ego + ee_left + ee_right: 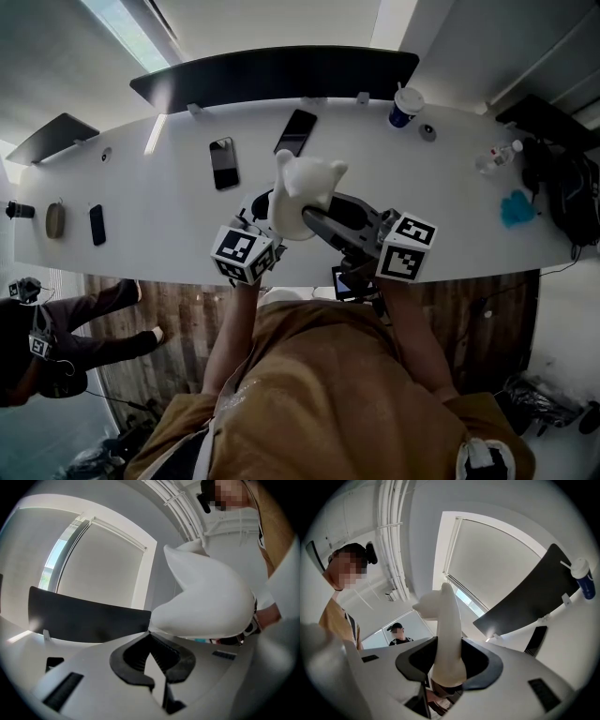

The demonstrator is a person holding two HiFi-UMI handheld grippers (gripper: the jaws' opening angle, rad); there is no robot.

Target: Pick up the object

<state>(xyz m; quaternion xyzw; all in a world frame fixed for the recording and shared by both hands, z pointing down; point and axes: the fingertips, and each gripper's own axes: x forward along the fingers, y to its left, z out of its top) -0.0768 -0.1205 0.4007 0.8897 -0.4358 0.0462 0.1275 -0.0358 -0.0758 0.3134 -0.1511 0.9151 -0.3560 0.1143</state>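
A white moulded figure with two ear-like bumps (pixel 302 192) is held up above the white table's (pixel 169 202) near edge. My right gripper (pixel 311 217) is shut on its lower part. In the right gripper view the figure (pixel 449 634) stands edge-on between the two black pads (pixel 480 660). My left gripper (pixel 261 214) sits close at the figure's lower left. In the left gripper view the jaws (pixel 150 637) meet at their tips, right against the rounded white figure's (pixel 206 602) underside. Nothing shows between them, and a pinch on its rim cannot be made out.
On the table lie two dark phones (pixel 223 162) (pixel 296 131), a smaller dark phone (pixel 97 224), a brown oval thing (pixel 55 220), a lidded cup (pixel 405 106), a clear bottle (pixel 497 157) and a teal cloth (pixel 517 208). Another person (pixel 56 328) is at the lower left.
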